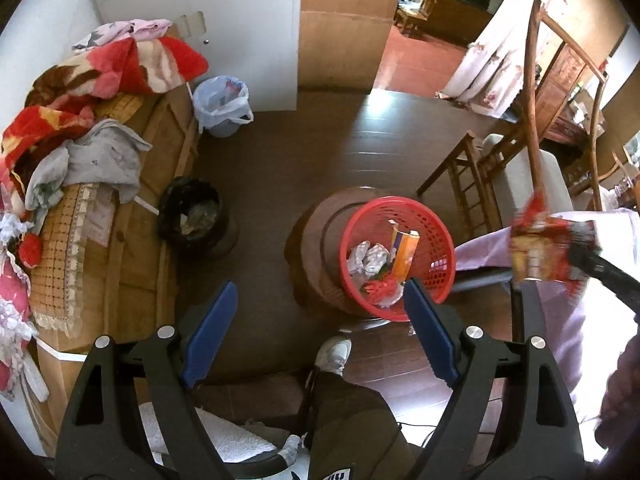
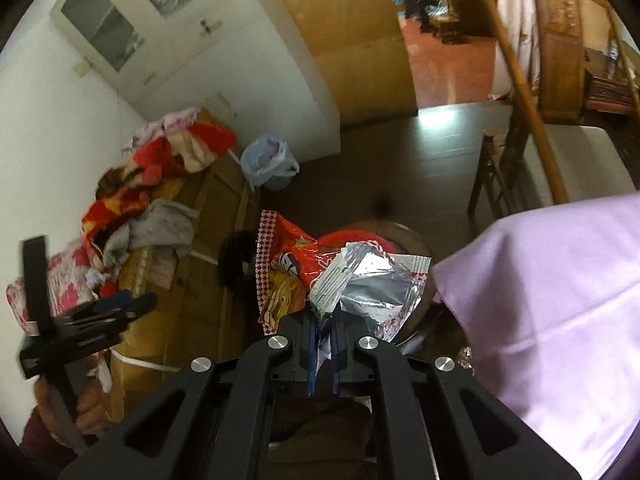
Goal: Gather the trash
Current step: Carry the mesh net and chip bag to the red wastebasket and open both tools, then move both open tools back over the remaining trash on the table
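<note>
We're working around the red basket [image 1: 400, 256], a round plastic one with a perforated mesh wall, sitting on a round dark wooden stool [image 1: 316, 240]. Inside it we count a crumpled silvery wrapper, an orange carton standing on end and a bit of red wrapper.

Our right gripper [image 2: 325, 320] has its blue pads nearly together, pinching a crinkly snack bag [image 2: 320, 276], red printed outside and shiny foil inside, torn open. In the right wrist view the bag hangs right over the basket and hides most of it. In the left wrist view the bag is blurred, out to the right of the basket, apart from it.

Our left gripper [image 1: 320, 332] hangs with its jaws spread wide and nothing between them, just on the near side of the basket.

Left of the basket there are two bins on the dark plank floor: one lined with a black bag [image 1: 192, 212], one further off with a pale blue bag [image 1: 222, 106]. Beyond those is a cardboard box piled with fuzzy red blankets [image 1: 100, 80]. Right of the basket there's a lilac cloth [image 2: 552, 300] and a wooden chair [image 1: 532, 152].
</note>
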{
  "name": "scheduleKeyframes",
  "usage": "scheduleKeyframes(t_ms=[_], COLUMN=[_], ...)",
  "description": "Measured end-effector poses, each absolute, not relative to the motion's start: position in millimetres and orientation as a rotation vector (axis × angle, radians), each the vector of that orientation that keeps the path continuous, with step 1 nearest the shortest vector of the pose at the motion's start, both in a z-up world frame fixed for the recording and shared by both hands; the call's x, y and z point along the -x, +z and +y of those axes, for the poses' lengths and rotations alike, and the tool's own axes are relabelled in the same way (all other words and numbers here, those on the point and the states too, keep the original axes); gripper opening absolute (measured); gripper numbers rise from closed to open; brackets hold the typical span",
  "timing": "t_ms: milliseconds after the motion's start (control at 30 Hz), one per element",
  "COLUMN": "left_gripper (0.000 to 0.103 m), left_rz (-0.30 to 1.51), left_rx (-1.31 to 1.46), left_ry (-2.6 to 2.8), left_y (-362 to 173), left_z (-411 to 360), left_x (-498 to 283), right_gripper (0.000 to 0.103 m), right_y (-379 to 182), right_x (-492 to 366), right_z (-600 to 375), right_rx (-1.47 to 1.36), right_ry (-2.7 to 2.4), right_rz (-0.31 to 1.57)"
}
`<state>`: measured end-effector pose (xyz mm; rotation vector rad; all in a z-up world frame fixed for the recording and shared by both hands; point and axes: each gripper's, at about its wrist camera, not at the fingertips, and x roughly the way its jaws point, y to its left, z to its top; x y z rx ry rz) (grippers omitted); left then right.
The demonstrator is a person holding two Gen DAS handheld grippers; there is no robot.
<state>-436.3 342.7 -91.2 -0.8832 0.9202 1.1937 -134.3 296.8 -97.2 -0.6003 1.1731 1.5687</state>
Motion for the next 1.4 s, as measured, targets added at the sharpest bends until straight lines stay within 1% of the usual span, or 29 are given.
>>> scheduleKeyframes(t_ms=[33,67,167,367,633,767,1067,1200,1400], left_gripper=[0.082,0.082,0.082,0.082,0.082,0.082,0.084,0.085,0.085], left_rz=[0.923,0.925,0.929,0.932,0.948,0.97,1.038,1.081,1.134], left_rx=[0.885,0.887,0.89,0.846,0.701,0.622,0.412,0.3,0.119], left_ry=[1.195,1.195,1.191,1.132,0.944,0.821,0.478,0.292,0.037], left_y=[-91,-92,-92,-87,-69,-63,-57,-61,-74], left_z=[343,345,350,361,360,347,278,223,125], left_x=[437,437,434,404,317,265,130,69,1], right_gripper=[0.027,0.041,0.041,0.044,0.048,0.054,0.059,0.06,0.062], right_y=[-109,-115,-119,-84,-57,-47,-35,-37,-51], right_x=[137,138,139,109,37,-6,-80,-96,-91], right_z=[307,314,321,304,236,181,18,-70,-192], right_rx=[0.629,0.637,0.636,0.552,0.382,0.28,0.017,-0.107,-0.258], right_ry=[1.562,1.556,1.558,1.533,1.353,1.22,0.858,0.663,0.386], right_rz=[1.2,1.214,1.218,1.137,1.105,1.09,1.042,1.022,1.007])
